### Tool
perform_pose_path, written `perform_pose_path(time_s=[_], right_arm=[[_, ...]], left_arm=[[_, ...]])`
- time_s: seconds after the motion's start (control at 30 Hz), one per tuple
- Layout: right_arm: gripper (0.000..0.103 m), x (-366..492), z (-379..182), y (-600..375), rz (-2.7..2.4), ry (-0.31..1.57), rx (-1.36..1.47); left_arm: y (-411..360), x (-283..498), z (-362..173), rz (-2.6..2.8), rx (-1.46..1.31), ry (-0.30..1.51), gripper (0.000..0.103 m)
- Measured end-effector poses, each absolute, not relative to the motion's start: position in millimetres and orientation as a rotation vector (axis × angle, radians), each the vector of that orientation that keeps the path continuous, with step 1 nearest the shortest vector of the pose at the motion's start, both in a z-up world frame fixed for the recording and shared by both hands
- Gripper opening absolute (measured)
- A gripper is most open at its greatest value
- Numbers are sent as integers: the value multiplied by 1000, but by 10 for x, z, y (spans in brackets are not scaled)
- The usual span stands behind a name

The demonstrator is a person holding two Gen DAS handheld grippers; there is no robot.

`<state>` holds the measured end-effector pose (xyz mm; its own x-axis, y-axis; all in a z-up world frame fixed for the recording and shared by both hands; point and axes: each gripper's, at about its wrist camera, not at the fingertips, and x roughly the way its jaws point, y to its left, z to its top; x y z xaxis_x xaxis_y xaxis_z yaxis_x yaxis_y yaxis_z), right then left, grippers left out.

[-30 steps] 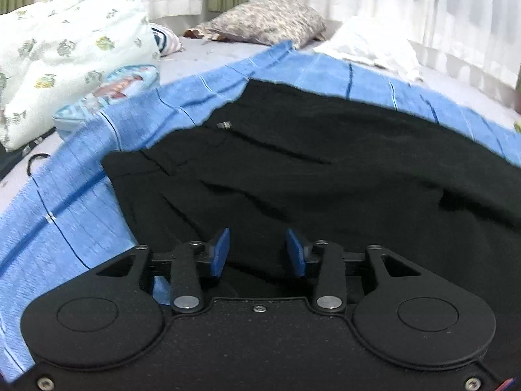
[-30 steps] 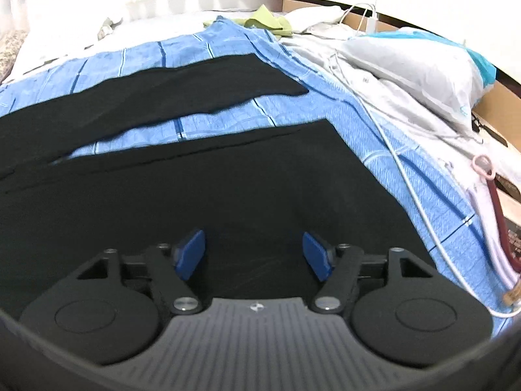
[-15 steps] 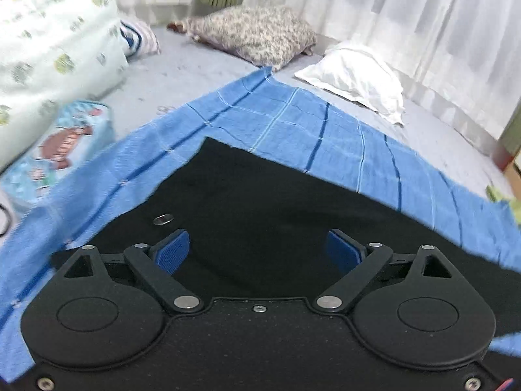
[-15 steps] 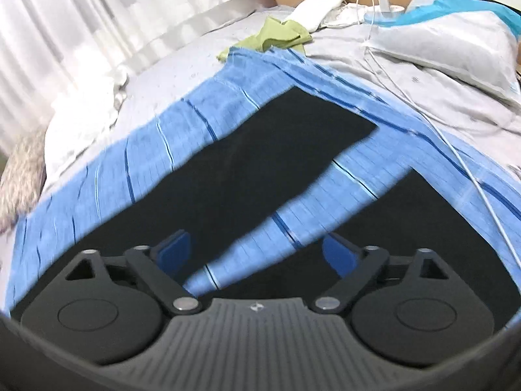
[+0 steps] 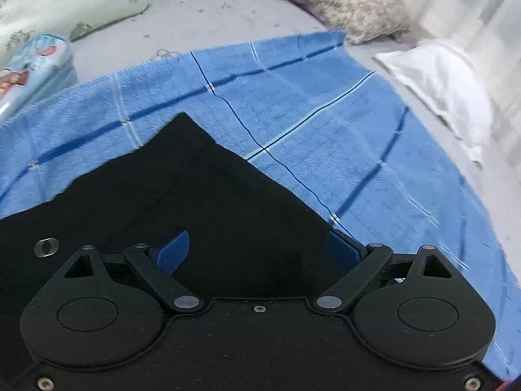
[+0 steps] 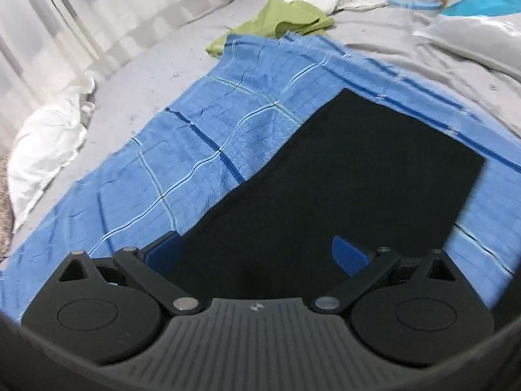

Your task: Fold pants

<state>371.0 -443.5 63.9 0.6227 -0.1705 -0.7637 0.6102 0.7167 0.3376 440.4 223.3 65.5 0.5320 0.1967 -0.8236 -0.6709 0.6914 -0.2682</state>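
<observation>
Where jaws were narrower earlier, both grippers now gape above pants [image 5: 202,202].

Soft, even daylight through white curtains [image 6: 49,32] beyond the jaws, no hard shadows or glare; motion blur smears far pillows [image 5: 342,3] and blanket edges; fisheye bends the rims, corners vignetted dark.
</observation>
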Motion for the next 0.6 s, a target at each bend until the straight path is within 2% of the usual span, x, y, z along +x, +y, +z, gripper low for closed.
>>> perform_pose_path(time_s=[0.1, 0.17, 0.5, 0.6], right_arm=[[103, 4067, 441, -4461, -515, 809, 583], [103, 4266, 338, -4462, -557, 821, 532], [103, 4760, 10, -4434, -730, 840, 328], [88, 4688, 11, -4425, -707, 834, 294]], left_arm=[[2209, 4644, 466, 589, -598, 887, 93], [2158, 4747, 392, 624, -556, 876, 103], [1945, 5025, 163, 739, -352, 858, 103], [1961, 4986, 158, 720, -355, 841, 103]])
